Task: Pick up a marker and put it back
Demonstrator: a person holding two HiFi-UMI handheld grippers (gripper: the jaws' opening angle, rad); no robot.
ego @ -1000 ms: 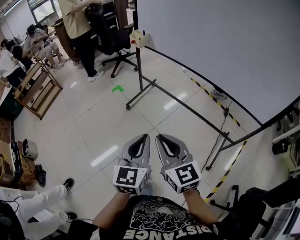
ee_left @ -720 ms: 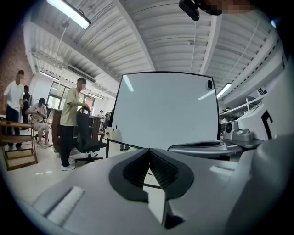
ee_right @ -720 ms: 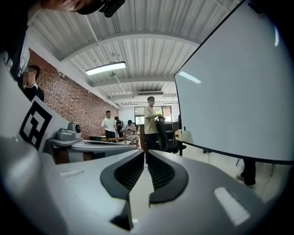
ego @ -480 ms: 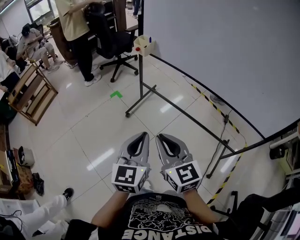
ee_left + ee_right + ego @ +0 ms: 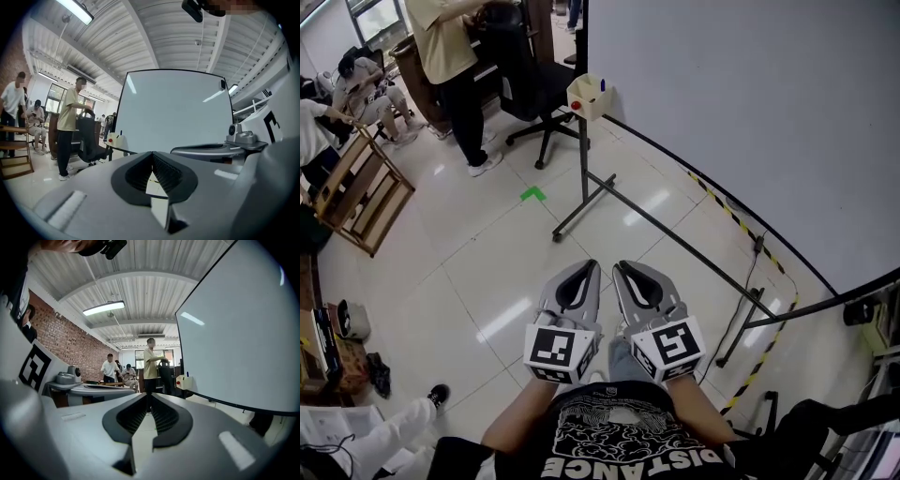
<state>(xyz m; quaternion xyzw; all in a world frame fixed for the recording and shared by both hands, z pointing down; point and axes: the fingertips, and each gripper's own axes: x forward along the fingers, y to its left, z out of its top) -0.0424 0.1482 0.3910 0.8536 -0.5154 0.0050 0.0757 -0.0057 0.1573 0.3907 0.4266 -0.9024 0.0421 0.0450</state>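
At lower middle the left gripper (image 5: 588, 269) and right gripper (image 5: 622, 270) sit side by side, jaws pressed together, empty; a marker (image 5: 602, 84) stands in the box (image 5: 586, 98) at upper middle

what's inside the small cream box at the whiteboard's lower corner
The tip of a blue marker sticks up out of the small cream box. Its walls cover the rest of the marker and anything else inside.

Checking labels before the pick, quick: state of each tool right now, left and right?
Left tool: closed, nothing between its jaws.
Right tool: closed, nothing held.
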